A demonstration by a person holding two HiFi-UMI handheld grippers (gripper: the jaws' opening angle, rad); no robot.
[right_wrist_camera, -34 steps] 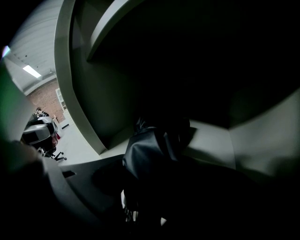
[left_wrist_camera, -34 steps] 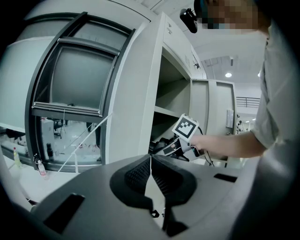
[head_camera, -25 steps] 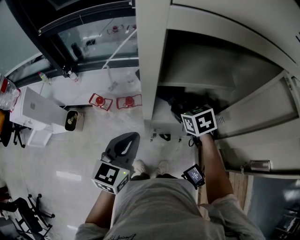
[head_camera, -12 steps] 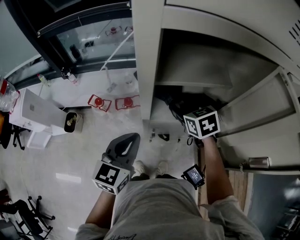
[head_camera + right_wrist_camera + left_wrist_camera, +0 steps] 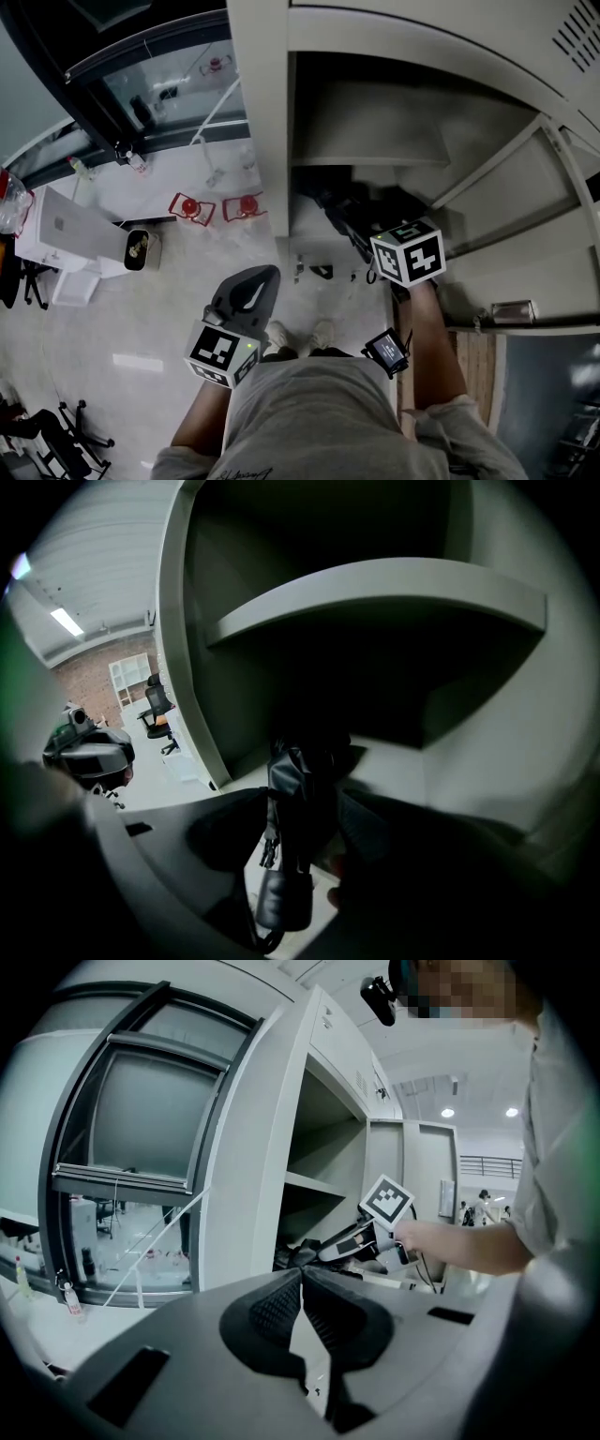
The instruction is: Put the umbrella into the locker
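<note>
A black folded umbrella [image 5: 298, 789] lies between the jaws of my right gripper [image 5: 302, 813], which is shut on it, with the handle [image 5: 281, 900] hanging toward the camera. In the head view the right gripper [image 5: 377, 231] reaches into the lower compartment of the grey locker [image 5: 375, 141], and the umbrella [image 5: 349, 208] shows as a dark mass under the shelf [image 5: 370, 159]. My left gripper [image 5: 251, 279] hangs low over the floor by the person's body, shut and holding nothing. In its own view the left gripper [image 5: 300, 1277] has its tips together.
The locker door [image 5: 511, 202] stands open to the right. On the floor to the left are two red stands [image 5: 189, 206], a white box [image 5: 66, 225] and a small bin [image 5: 139, 247]. A glass wall [image 5: 159, 84] runs behind them. The person's shoes [image 5: 298, 333] are below the locker.
The right gripper keeps hold of the umbrella at the lower compartment and has shifted slightly right and down in the head view. The head view has swung, sliding the locker leftward. The left gripper is unmoved.
</note>
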